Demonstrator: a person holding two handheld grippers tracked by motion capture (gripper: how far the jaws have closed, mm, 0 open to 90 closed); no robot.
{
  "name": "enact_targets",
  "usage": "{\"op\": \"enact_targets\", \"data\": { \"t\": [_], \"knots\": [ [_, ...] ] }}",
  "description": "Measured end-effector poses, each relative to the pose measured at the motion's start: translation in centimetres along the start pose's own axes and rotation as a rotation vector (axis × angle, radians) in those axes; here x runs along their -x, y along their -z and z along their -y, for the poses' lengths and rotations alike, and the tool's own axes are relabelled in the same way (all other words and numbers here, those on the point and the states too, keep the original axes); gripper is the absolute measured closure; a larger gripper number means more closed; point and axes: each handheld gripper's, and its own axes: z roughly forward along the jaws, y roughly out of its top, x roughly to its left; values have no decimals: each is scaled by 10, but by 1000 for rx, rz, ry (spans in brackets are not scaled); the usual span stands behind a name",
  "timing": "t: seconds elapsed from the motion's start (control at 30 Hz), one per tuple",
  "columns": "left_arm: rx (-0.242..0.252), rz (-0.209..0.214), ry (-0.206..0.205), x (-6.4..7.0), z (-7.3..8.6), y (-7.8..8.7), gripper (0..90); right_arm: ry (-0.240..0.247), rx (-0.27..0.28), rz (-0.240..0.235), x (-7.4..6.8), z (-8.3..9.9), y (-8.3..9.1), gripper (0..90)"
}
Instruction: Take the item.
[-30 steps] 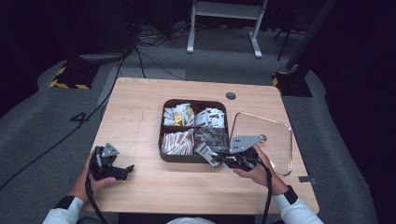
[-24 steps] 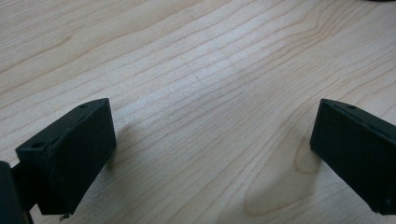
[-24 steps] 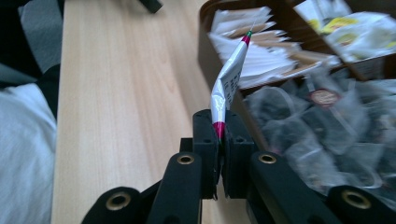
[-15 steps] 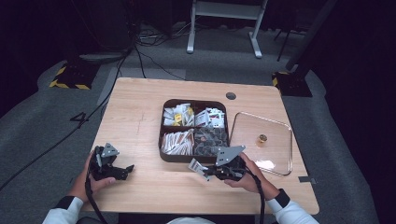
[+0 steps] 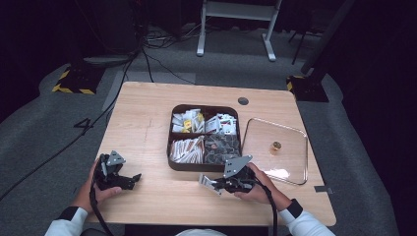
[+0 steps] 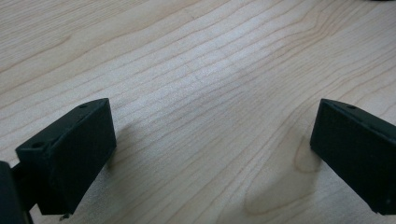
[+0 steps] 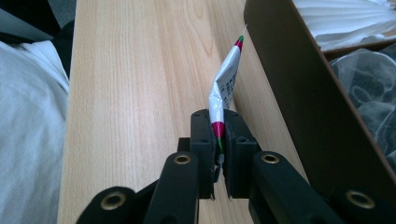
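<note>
My right gripper (image 5: 219, 185) (image 7: 217, 126) is shut on a small silver sachet (image 7: 225, 83) with red and green ends, held edge-on just above the table in front of the dark brown divided box (image 5: 173, 147). In the high view the sachet (image 5: 208, 182) sticks out to the left of the jaws. The box's four compartments hold several packets and sachets. My left gripper (image 5: 133, 178) rests near the table's front left corner, jaws wide open over bare wood (image 6: 210, 93), nothing between them.
A clear square lid (image 5: 295, 137) with a small brass knob (image 5: 275, 146) lies right of the box. The box wall (image 7: 299, 98) stands close to the right of my right gripper. A round grommet (image 5: 243, 101) sits at the table's far side.
My right gripper came out of the box's near right compartment and moved left and toward the table's front edge, carrying the sachet. The left gripper stayed put.
</note>
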Motion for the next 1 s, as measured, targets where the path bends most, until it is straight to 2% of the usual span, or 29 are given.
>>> {"op": "enact_targets", "data": {
  "t": [0.2, 0.33, 0.43, 0.73, 0.87, 0.93, 1.0],
  "knots": [
    [0, 0, 0, 0, 0, 0, 5, -15, -4, 13, 4, 1, 1, 747],
    [0, 0, 0, 0, 0, 0, 5, -13, -15, 61, 6, 1, 5, 631],
    [0, 0, 0, 0, 0, 0, 5, -15, -14, 76, 7, 1, 9, 579],
    [0, -1, 0, 0, 0, 0, 5, -34, 30, 107, 10, 3, 29, 518],
    [0, 0, 0, 0, 0, 0, 5, -44, 60, 142, 14, 5, 40, 485],
    [0, 0, 0, 0, 0, 0, 5, -61, 81, 179, 18, 7, 48, 462],
    [0, -1, 0, 0, 0, 0, 5, -68, 92, 189, 20, 7, 51, 456]
  ]
}}
